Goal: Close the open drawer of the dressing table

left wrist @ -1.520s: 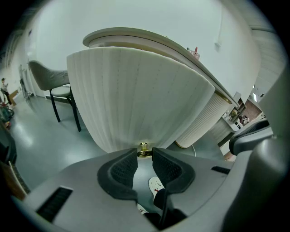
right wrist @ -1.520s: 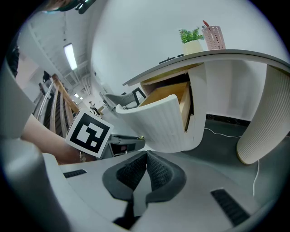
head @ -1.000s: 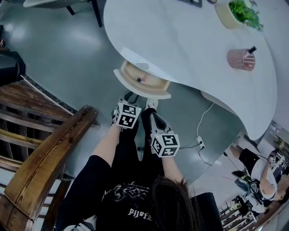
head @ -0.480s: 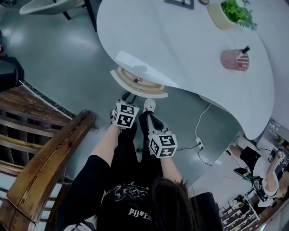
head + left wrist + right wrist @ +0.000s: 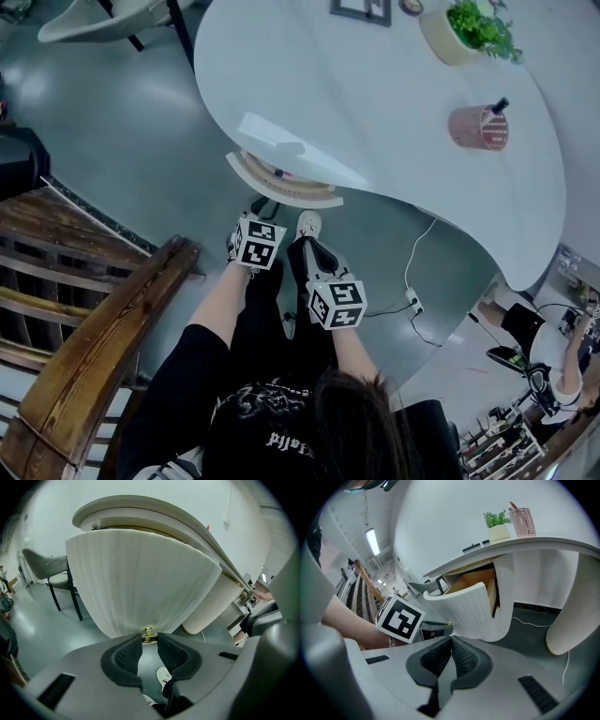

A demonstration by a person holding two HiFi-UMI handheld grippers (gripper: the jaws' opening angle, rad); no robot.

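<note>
The ribbed white drawer (image 5: 283,180) sticks out a little from under the white dressing table (image 5: 394,103). In the left gripper view its curved front (image 5: 140,583) fills the picture, with a small brass knob (image 5: 148,633) at the lower edge. My left gripper (image 5: 149,637) has that knob between its fingertips, its jaws closed partway on it. My right gripper (image 5: 451,640) hangs back to the right of the drawer (image 5: 464,606), pads touching, nothing in them. From the head view, both marker cubes sit above the person's legs, left cube (image 5: 259,242) closest to the drawer.
A wooden chair (image 5: 103,319) stands close on the left. The table top carries a pink pen cup (image 5: 478,127), a potted plant (image 5: 464,28) and a picture frame (image 5: 361,9). A cable and power strip (image 5: 412,300) lie on the floor. Another person (image 5: 553,366) is at lower right.
The drawer has slid further in under the table top; less of its inside shows. Both grippers have shifted slightly toward the table.
</note>
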